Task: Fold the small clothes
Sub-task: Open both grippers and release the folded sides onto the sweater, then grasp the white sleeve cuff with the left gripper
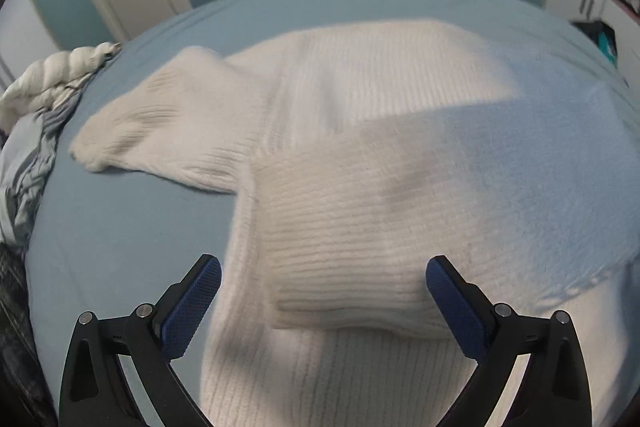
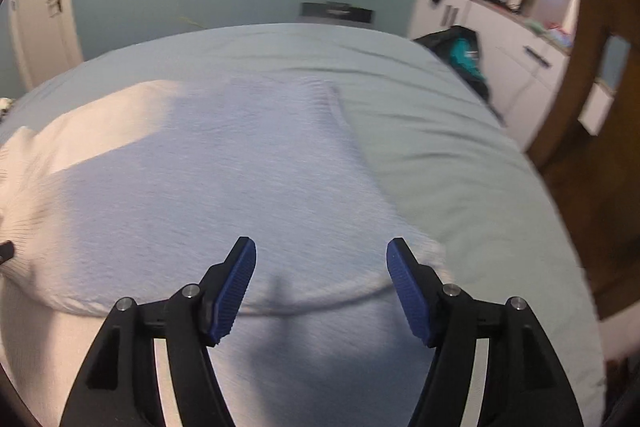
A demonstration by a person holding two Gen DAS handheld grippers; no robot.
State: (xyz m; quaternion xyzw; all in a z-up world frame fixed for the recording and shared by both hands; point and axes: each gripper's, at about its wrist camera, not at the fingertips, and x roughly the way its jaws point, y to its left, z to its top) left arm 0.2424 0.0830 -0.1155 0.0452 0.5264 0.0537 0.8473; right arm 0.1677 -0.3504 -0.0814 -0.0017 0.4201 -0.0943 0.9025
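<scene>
One sleeve (image 1: pixel 352 227) lies folded across the sweater (image 1: pixel 360 79) on the bed (image 1: pixel 120 227); both grippers, left (image 1: pixel 323 301) and right (image 2: pixel 321 291), spread empty. Next: grab the sleeve at ten o'clock (image 1: pixel 160 115).

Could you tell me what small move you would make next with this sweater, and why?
I would probably bring the left gripper across to the sleeve that lies spread out on the bed and fold it in. The other sleeve is already folded over the sweater body, and both grippers are open and holding nothing, the right gripper included.
</scene>
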